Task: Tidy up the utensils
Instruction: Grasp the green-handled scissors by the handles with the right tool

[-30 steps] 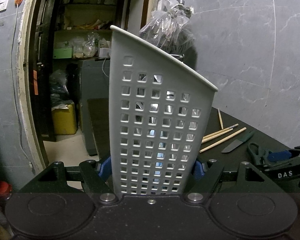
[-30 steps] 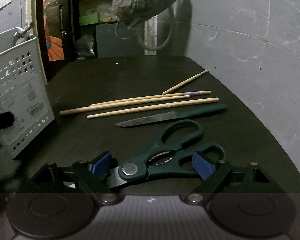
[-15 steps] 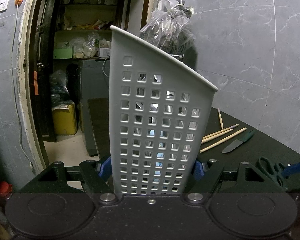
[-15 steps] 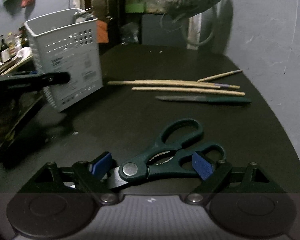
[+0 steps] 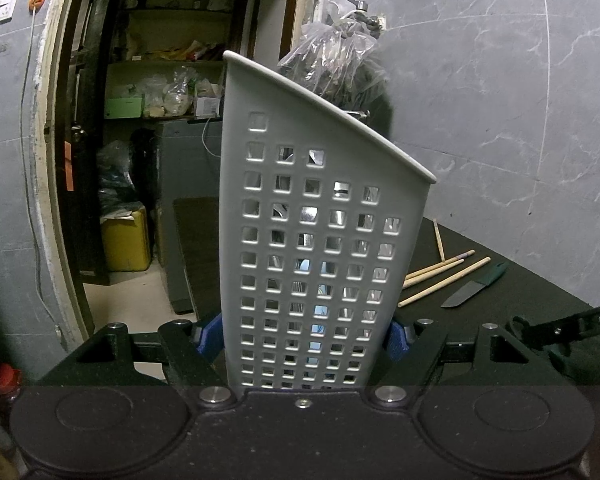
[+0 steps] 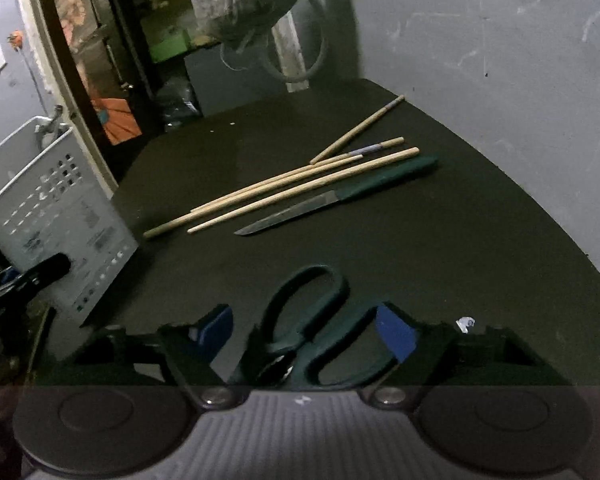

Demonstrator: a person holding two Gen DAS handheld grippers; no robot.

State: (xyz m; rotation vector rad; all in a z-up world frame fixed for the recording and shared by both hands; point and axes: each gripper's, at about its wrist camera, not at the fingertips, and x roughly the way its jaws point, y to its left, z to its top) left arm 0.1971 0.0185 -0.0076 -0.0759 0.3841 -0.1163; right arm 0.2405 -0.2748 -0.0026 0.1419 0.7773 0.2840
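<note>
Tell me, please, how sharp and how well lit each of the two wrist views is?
Left wrist view: sharp, the white basket brightly lit, fisheye bending the door frame. Right wrist view: dim, with motion blur smearing the scissors and the right gripper; the chopsticks and knife farther off read clearly on the dark table.

Dark table (image 6: 440, 248): four chopsticks (image 6: 292, 190), knife (image 6: 332, 200), white basket (image 6: 60, 216).

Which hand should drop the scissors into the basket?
Right. The right gripper has the scissors between its jaws, which have just been closing, while the left gripper is clamped on the basket.
</note>
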